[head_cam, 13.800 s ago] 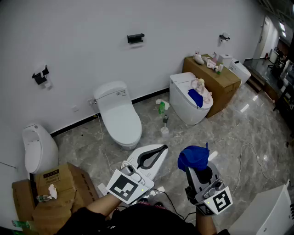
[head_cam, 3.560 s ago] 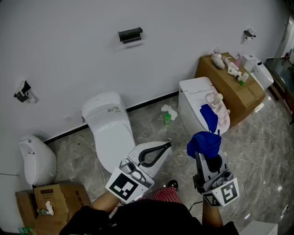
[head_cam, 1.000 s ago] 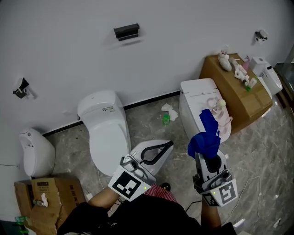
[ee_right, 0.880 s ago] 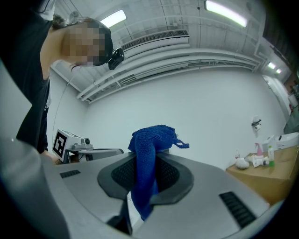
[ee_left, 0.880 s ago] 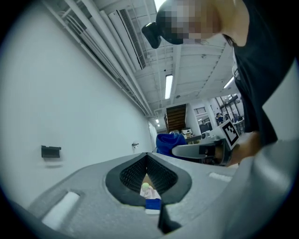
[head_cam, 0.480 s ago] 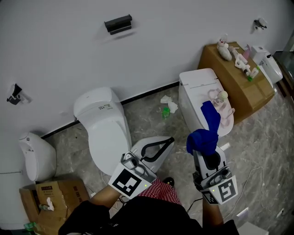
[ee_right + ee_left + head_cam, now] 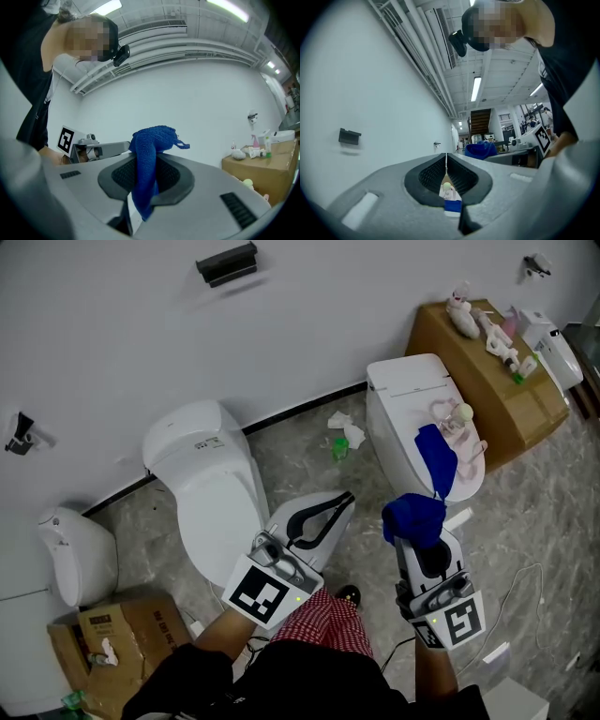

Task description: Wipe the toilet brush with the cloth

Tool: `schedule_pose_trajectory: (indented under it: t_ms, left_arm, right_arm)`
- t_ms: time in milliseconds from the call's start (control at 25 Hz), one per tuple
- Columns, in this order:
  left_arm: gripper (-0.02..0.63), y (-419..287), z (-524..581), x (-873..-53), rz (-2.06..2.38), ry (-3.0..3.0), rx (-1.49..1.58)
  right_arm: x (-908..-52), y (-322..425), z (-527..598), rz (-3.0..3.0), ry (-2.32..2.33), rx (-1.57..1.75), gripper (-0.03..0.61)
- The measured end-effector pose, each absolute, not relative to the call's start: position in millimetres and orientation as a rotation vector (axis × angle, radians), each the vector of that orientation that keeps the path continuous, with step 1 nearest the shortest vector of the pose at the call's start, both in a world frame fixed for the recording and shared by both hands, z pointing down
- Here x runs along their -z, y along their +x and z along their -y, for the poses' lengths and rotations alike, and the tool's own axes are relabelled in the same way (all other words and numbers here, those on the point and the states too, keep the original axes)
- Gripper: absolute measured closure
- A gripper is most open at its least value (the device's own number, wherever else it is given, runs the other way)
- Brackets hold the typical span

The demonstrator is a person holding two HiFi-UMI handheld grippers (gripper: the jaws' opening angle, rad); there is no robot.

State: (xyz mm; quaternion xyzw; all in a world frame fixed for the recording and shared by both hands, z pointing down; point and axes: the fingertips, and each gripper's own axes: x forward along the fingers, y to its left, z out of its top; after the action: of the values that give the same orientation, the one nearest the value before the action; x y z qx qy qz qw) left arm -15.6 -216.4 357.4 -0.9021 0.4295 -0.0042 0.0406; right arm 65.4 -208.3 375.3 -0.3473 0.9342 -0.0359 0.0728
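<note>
The blue cloth [image 7: 413,517], a nubbly terry fabric bunched into a soft lump, is gripped by the right hand-held gripper [image 7: 424,542]. In the right gripper view its jaws are seen clenched on the cloth [image 7: 151,140], which is humped over the tips of the gripper [image 7: 146,165] and hangs down between the ribbed black pads. The left hand-held gripper [image 7: 345,500] is clenched on nothing. In its own view the grey moulded jaws are seen pressed together at the tip [image 7: 446,161], with only a narrow window left behind them.

A glossy white toilet [image 7: 211,498] with a rounded, closed lid is set against the wall. A second, squarer toilet [image 7: 403,395] stands to its right. On that lid a second blue cloth [image 7: 436,460] is draped beside a pale pink toy [image 7: 459,423] (its exact shape cannot be made out).

A brown cardboard box [image 7: 469,362] beside the second toilet is topped with small items too tiny to identify. Another cardboard box [image 7: 112,629], open and partly cut off at the lower left, holds crumpled white paper. A small green bottle [image 7: 339,448] and a wad of tissue [image 7: 345,430] are seen on the grey marbled floor [image 7: 525,512] between the toilets. A black fixture [image 7: 225,261] is mounted on the plain white wall.

The person's arms are largely hidden behind the marker cubes, and a red checked garment [image 7: 323,624] is seen below them.
</note>
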Motion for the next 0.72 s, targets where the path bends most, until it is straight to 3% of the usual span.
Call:
schedule_pose_trajectory:
  t_ms: [720]
  left_arm:
    - [0.618,-31.6,248.9,-447.0,-1.395,-2.793,0.107]
  right_arm:
    - [-447.3,47.3,244.7,-2.845,-1.067,0.184,0.497]
